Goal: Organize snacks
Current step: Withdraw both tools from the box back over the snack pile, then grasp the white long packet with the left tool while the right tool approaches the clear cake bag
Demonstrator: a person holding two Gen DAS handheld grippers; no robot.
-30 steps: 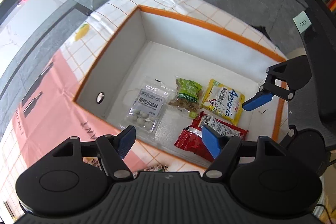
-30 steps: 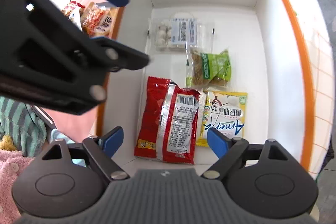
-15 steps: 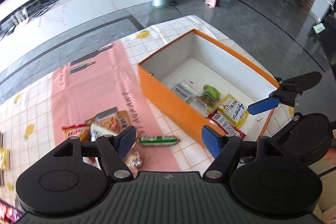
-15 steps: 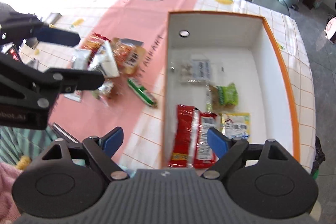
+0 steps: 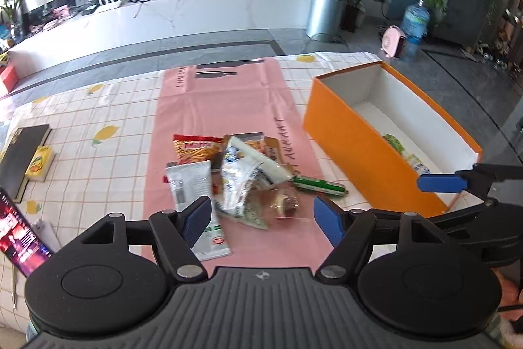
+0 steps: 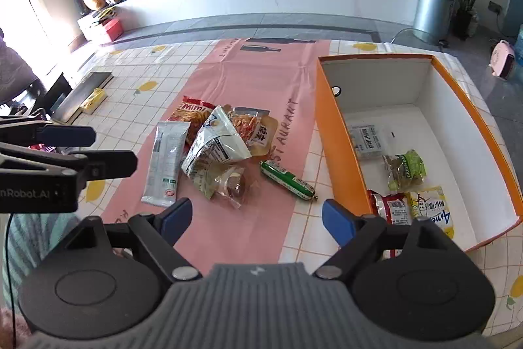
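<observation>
An orange box (image 6: 330,133) with a white inside stands at the right of the table and holds several snack packs, among them a red pack (image 6: 394,207), a yellow pack (image 6: 433,208) and a green pack (image 6: 407,169). A pile of loose snacks (image 6: 215,149) lies on the pink mat left of the box, with a green sausage stick (image 6: 287,180) beside it. The pile (image 5: 242,182) and the box (image 5: 356,146) also show in the left wrist view. My left gripper (image 5: 261,219) is open and empty above the pile's near side. My right gripper (image 6: 256,218) is open and empty near the sausage stick.
A pink mat (image 6: 261,80) runs down the middle of the checked tablecloth. A dark book (image 5: 19,152) and a yellow packet (image 5: 41,162) lie at the far left. A lit phone screen (image 5: 19,237) is at the left edge. The table edge runs behind the box.
Both grippers have drawn back and up from inside the box, swinging left over the pink mat. The snack pile has come into view. Both stay open and empty.
</observation>
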